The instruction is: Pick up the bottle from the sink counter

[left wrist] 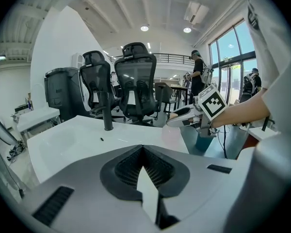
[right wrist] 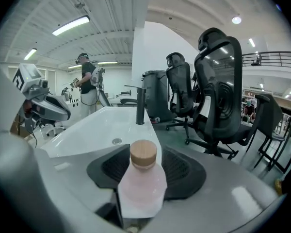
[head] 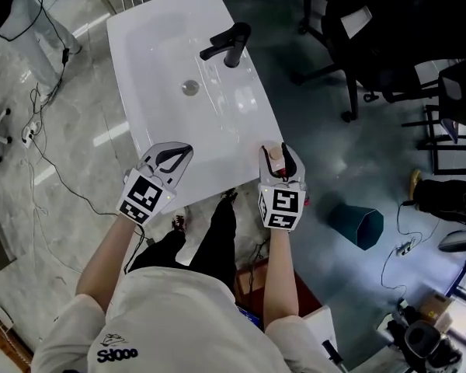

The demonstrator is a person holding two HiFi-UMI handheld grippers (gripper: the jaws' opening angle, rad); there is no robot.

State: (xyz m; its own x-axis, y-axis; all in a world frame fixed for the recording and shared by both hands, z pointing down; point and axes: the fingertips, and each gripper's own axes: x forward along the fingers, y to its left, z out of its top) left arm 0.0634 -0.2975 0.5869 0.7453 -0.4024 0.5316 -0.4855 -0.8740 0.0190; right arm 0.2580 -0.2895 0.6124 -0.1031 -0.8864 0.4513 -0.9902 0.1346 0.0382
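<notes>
A pale pink bottle (right wrist: 141,186) with a tan cap (head: 276,153) stands upright at the near right corner of the white sink counter (head: 241,142). My right gripper (head: 280,156) has a jaw on each side of it; the black pads show on both sides of the bottle and do not seem to press on it. My left gripper (head: 183,151) hovers over the counter's near left edge with its tips together and nothing in them. In the left gripper view, the right gripper (left wrist: 182,116) reaches in above the faint pink bottle (left wrist: 171,136).
A black faucet (head: 231,45) rises at the basin's right side, and a drain (head: 190,87) sits mid-basin. Black office chairs (head: 373,29) crowd the far right. A teal bin (head: 357,224) stands on the floor at right, and cables (head: 46,154) trail at left.
</notes>
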